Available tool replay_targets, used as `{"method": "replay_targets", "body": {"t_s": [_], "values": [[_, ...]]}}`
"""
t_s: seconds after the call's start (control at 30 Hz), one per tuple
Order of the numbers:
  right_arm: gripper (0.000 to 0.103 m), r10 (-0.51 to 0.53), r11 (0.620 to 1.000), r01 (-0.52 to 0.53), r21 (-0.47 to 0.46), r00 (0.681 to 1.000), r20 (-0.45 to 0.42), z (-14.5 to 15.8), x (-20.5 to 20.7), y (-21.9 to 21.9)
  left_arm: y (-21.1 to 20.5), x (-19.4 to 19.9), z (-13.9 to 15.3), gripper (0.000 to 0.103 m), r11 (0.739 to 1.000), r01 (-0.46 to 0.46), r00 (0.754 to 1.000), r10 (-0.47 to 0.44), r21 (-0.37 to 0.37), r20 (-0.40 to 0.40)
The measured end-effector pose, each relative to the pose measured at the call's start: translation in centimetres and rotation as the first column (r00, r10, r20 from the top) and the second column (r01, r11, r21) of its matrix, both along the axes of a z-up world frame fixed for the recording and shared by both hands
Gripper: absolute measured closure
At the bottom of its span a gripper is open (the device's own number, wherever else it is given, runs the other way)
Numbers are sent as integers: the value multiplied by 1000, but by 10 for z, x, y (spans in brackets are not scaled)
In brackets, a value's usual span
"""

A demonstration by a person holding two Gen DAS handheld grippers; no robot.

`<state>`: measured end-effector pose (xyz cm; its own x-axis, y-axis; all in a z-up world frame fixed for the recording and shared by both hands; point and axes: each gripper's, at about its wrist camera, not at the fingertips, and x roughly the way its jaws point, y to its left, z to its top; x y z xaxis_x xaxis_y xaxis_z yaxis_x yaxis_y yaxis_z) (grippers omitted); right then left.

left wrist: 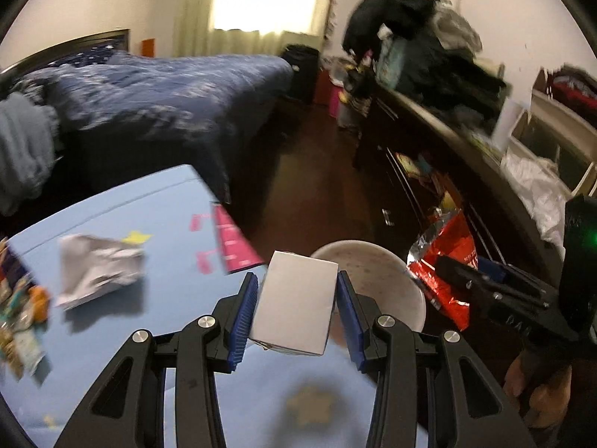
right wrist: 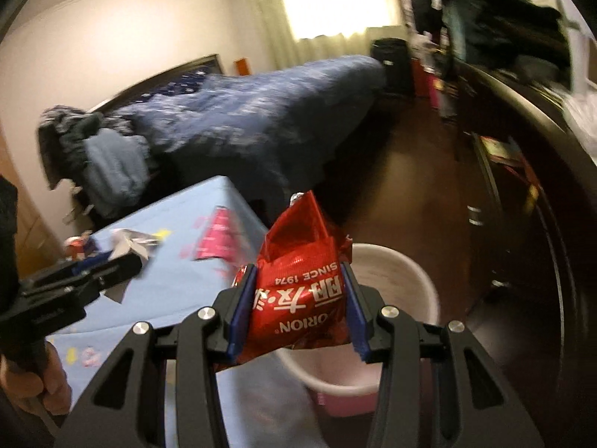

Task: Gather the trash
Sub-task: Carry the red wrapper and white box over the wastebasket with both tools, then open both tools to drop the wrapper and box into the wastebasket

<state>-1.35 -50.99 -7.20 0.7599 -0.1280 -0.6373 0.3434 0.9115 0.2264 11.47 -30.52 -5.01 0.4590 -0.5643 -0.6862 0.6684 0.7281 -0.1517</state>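
Note:
My left gripper [left wrist: 297,291] is shut on a small white carton [left wrist: 294,298], held over the right edge of the light blue table [left wrist: 123,205]. Just beyond it stands a round white bin [left wrist: 388,272]. My right gripper [right wrist: 298,283] is shut on a red snack bag [right wrist: 298,280], which hangs above the same white bin [right wrist: 406,280]. In the left wrist view the red bag [left wrist: 444,261] and the right gripper's black body show to the right of the bin. A crumpled silver wrapper [left wrist: 97,265] and pink packaging [left wrist: 231,242] lie on the table.
Several colourful wrappers [left wrist: 18,298] lie at the table's left edge. A bed with a dark blue quilt [left wrist: 156,93] stands behind the table. A dark dresser [left wrist: 429,156] piled with clothes runs along the right. Dark wood floor [left wrist: 317,171] lies between them.

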Motion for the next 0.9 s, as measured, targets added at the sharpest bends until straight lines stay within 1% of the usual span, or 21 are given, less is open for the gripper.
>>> {"method": "replay_targets", "body": {"t_s": [0.17,0.27,0.4,0.5,0.57,0.6,0.63,0.67,0.73,0.8,0.9], "values": [[59,-61,997,63,35,997,-56,-39,3,-37,-52,11,-20,60,999,36,999,-36,41,-11],[59,-77,995,82,65,995,-65,-56,6,-50,-81,23,-35,60,996,45,999,-43,75,-29],[59,-74,993,81,81,994,-76,-72,13,-56,-108,32,-56,60,992,65,996,-58,110,-70],[58,-54,995,60,73,995,-89,-83,19,-54,-122,35,-70,59,990,76,992,-63,121,-106],[57,-49,997,54,61,995,-91,-87,21,-52,-129,37,-76,59,989,77,991,-62,127,-117],[55,-48,997,53,52,994,-93,-88,22,-50,-131,37,-76,58,989,77,991,-62,128,-119],[54,-48,998,53,42,994,-99,-89,23,-48,-132,36,-77,50,989,77,991,-62,126,-118],[51,-48,998,52,39,994,-101,-91,24,-48,-132,36,-76,38,989,74,992,-60,126,-116],[49,-44,998,48,37,994,-101,-94,26,-47,-130,35,-73,26,992,60,994,-49,114,-95],[43,-48,998,51,28,994,-102,-94,26,-47,-129,36,-71,26,993,52,996,-44,110,-80],[36,-46,998,49,31,994,-95,-93,28,-46,-127,37,-66,25,993,54,996,-46,104,-81]]}}
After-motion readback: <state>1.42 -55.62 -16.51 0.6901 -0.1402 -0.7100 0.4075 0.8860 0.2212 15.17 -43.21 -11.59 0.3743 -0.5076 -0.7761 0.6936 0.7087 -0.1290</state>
